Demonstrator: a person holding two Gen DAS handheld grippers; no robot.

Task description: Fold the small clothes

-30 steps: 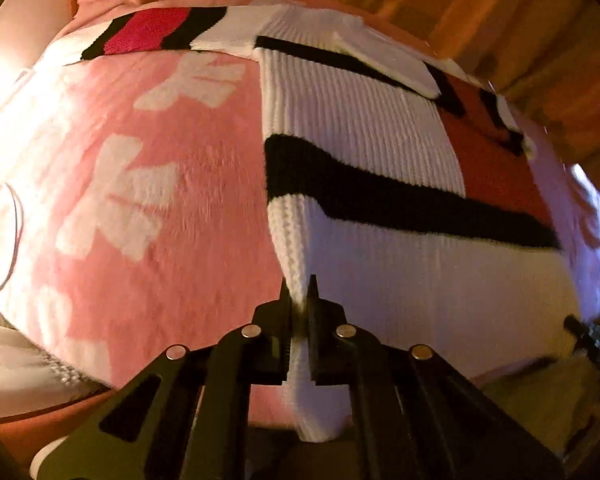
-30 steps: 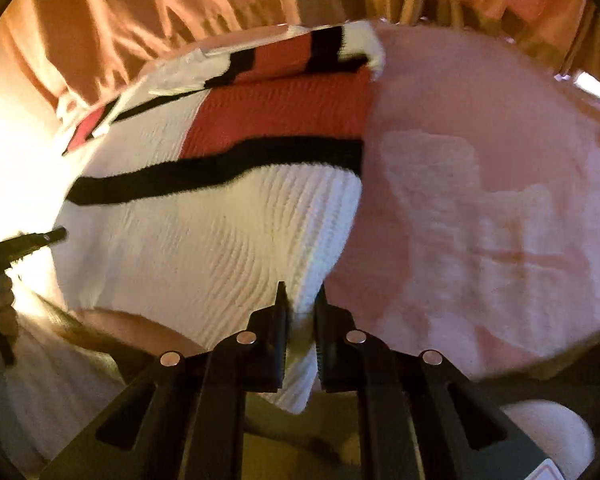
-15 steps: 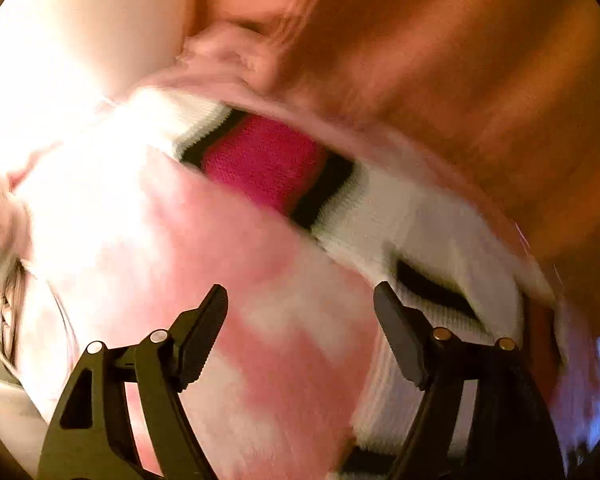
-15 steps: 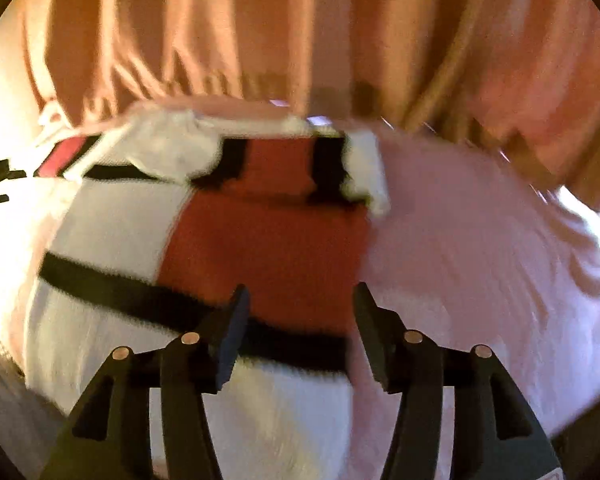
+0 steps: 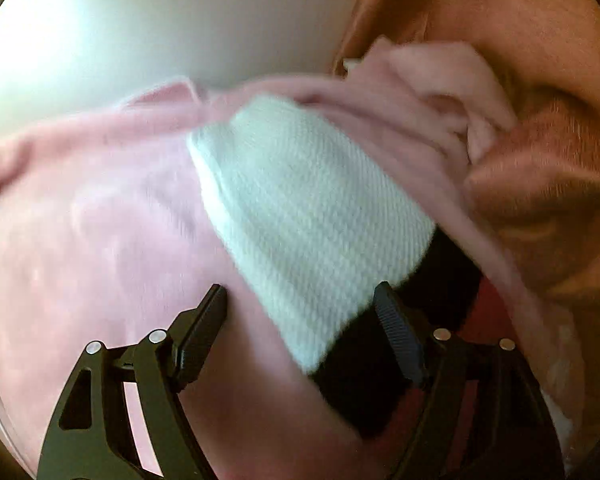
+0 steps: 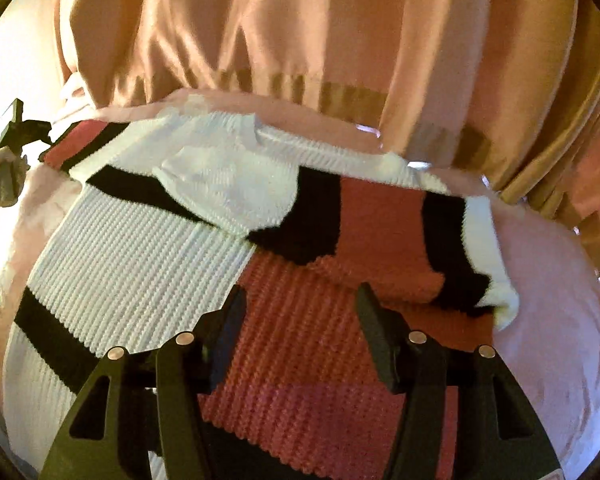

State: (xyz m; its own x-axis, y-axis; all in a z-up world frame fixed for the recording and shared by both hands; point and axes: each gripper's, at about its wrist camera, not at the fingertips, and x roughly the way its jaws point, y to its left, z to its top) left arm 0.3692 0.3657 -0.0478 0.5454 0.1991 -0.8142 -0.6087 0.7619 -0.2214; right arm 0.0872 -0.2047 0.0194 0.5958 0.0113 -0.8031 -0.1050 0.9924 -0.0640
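Observation:
A small knit sweater [image 6: 140,264] in white, black and red blocks lies spread on a pink blanket [image 6: 560,320]. Its right sleeve [image 6: 452,248] is folded in across the body. My right gripper [image 6: 300,320] is open and empty, low over the red panel. In the left wrist view my left gripper [image 5: 300,320] is open and empty, over the white cuff end of the left sleeve [image 5: 300,216], whose black band lies by the right finger. The left gripper also shows at the far left of the right wrist view [image 6: 16,136].
An orange curtain [image 6: 340,40] hangs along the far edge of the blanket. A pale wall [image 5: 160,20] stands behind the blanket in the left wrist view. The blanket bunches into a fold [image 5: 452,92] at the back right there.
Both grippers have let go of the sweater's bottom hem and opened. They have moved up the garment: the left to the left sleeve cuff, the right to over the red panel.

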